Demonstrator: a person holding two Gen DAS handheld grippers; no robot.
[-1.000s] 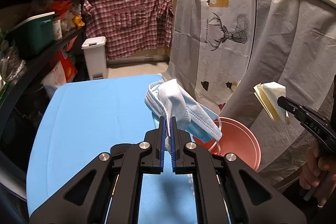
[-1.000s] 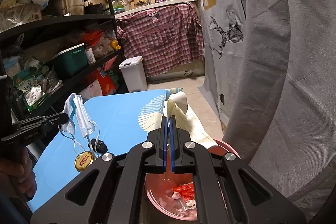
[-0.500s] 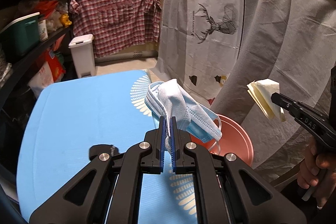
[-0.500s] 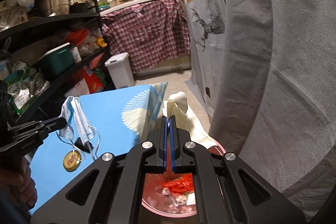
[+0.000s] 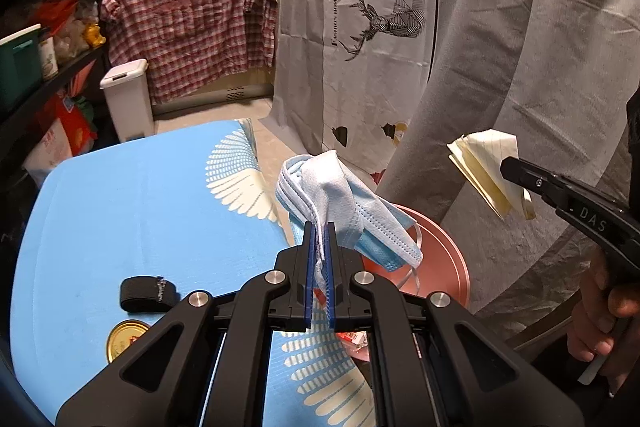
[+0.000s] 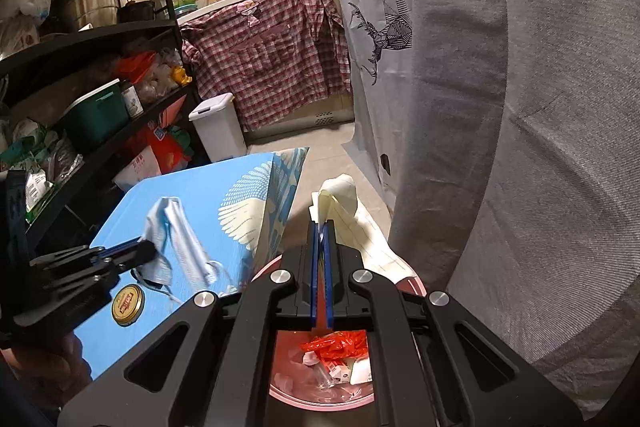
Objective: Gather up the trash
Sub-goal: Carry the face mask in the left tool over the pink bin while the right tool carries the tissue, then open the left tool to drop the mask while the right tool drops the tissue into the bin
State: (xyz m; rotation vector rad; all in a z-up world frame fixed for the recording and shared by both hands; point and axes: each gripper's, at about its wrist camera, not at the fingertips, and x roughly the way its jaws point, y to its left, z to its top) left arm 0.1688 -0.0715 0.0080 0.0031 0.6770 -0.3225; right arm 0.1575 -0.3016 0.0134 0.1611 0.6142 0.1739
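My left gripper (image 5: 319,227) is shut on a light blue face mask (image 5: 344,215), held in the air at the right edge of the blue table (image 5: 120,211), near the pink bin (image 5: 436,259). The mask also shows in the right wrist view (image 6: 176,239). My right gripper (image 6: 321,227) is shut on a folded yellowish lined paper (image 6: 348,211), held over the pink bin (image 6: 324,367), which holds red wrapper scraps. The paper also shows in the left wrist view (image 5: 484,167).
A gold jar lid (image 5: 124,341) and a black strap (image 5: 148,301) lie on the table near its front. A grey cloth with a deer print (image 5: 480,67) hangs to the right. A white pedal bin (image 5: 128,99) and cluttered shelves (image 6: 88,99) stand behind.
My left gripper has carried the mask to the right, closer to the pink bin. My right gripper has moved further over the bin with the paper.
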